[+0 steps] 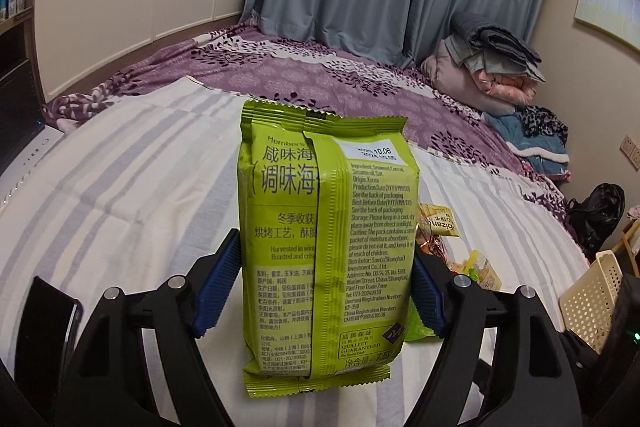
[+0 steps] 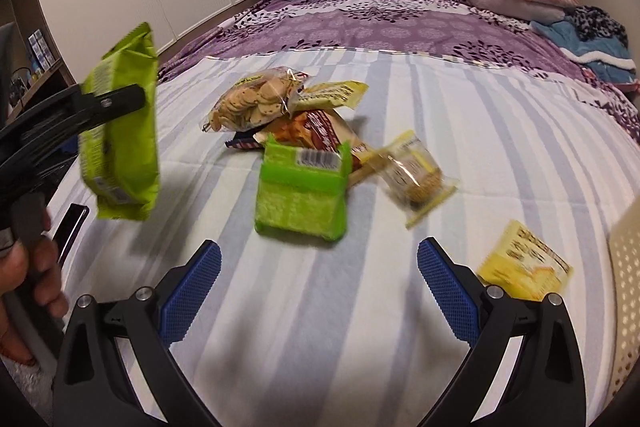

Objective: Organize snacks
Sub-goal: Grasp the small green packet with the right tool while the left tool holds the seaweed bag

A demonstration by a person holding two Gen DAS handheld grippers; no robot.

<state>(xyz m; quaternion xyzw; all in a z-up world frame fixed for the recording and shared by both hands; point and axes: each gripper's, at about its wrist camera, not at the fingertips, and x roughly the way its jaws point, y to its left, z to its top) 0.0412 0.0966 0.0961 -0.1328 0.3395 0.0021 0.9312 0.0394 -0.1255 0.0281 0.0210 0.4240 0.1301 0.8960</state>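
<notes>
- Left wrist view: the left gripper has its 2 blue pads pressed on the sides of a green seaweed pack, held upright above the striped bedcover. Only here the pack's printed back label reads clearly. A cream basket sits at the right edge.
- Right wrist view: the right gripper stands wide open, holding nothing, over the bedcover. Only this view shows the snack pile, a second green pack, a yellow packet, and a hand gripping the left tool's handle.
</notes>
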